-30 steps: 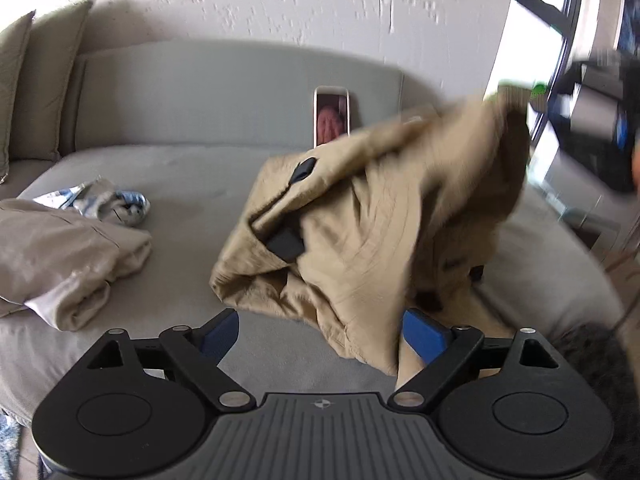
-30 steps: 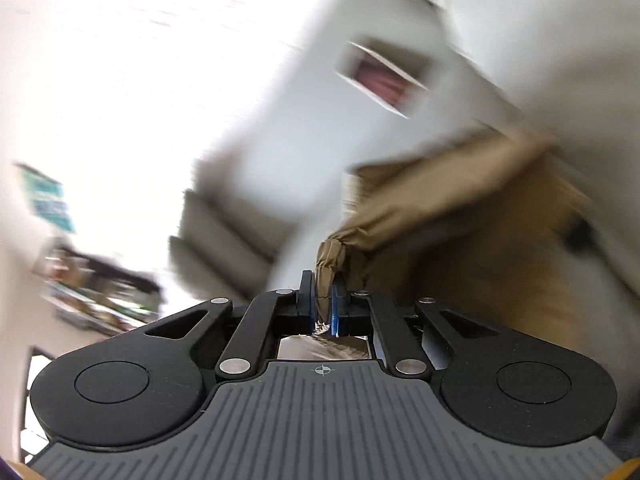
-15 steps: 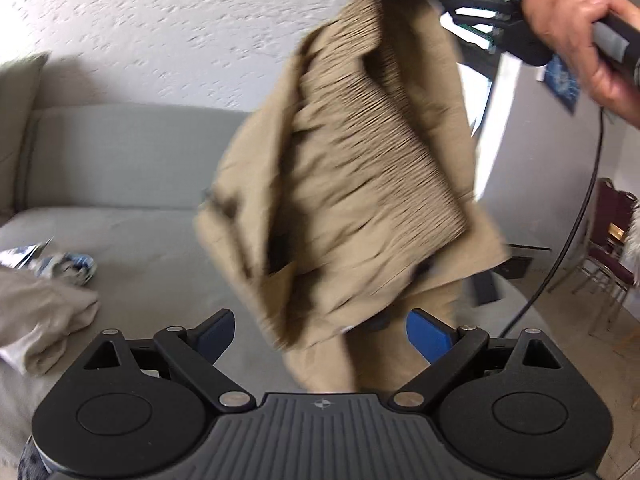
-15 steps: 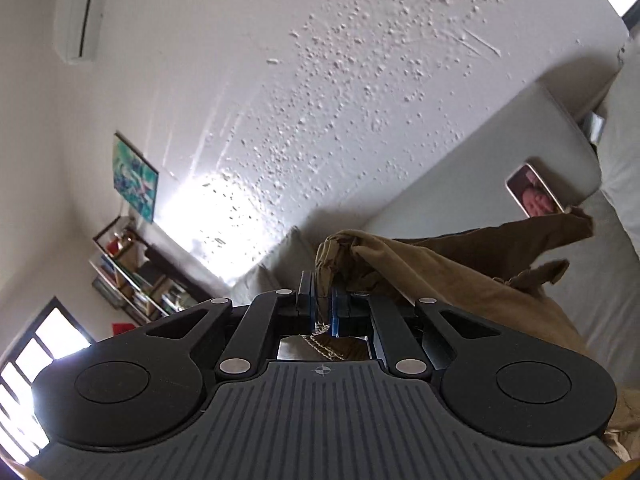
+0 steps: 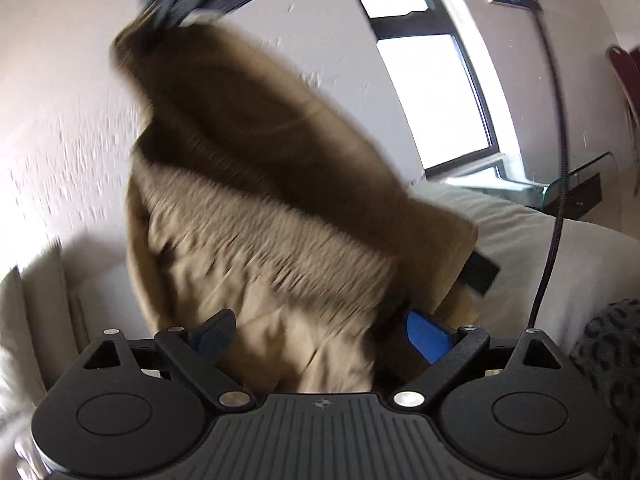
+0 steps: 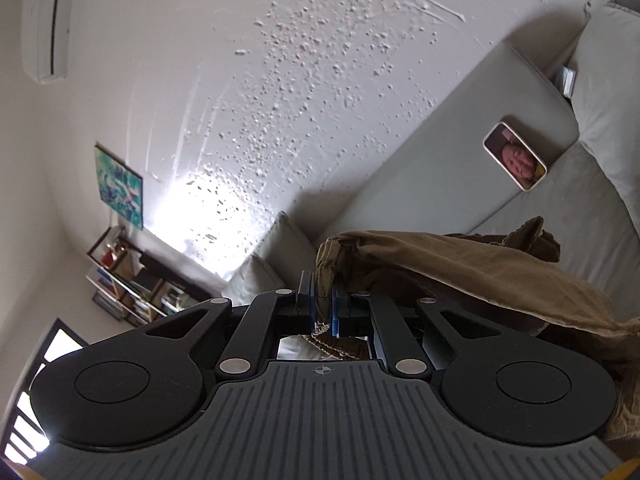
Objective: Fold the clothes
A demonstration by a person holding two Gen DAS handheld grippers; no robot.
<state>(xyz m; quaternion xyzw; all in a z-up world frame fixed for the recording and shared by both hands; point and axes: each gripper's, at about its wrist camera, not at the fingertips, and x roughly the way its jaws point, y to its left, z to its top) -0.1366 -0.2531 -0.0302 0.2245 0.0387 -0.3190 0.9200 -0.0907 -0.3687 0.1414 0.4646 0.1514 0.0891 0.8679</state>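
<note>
We have the tan garment point(image 5: 280, 216) up in the air, hanging in front of the white wall point(image 5: 60, 128), and our right gripper point(image 6: 322, 300) is clenched on a bunched edge of it, the blue pads pressed tight with a scrap of hem poking out below them. From the right wrist view the cloth drapes away to the right and down over the grey sofa point(image 6: 460, 160), where a phone point(image 6: 515, 156) leans against the backrest. On the far left there sits a bookshelf point(image 6: 132, 284) under a small painting point(image 6: 119, 186), with an air conditioner point(image 6: 48, 20) high on the wall. Over on our left gripper point(image 5: 320, 334), the blue fingers point(image 5: 426, 336) stand wide apart and released, and the lower fold of the garment hangs right between them; whether cloth brushes a pad, we cannot tell, the picture is blurred. At the top of that view the garment's peak meets a smeared dark shape. A bright window point(image 5: 436, 100) glows on the right, a black cable point(image 5: 554, 240) drops past it, and a spotted cushion point(image 5: 612, 344) sits near right.
</note>
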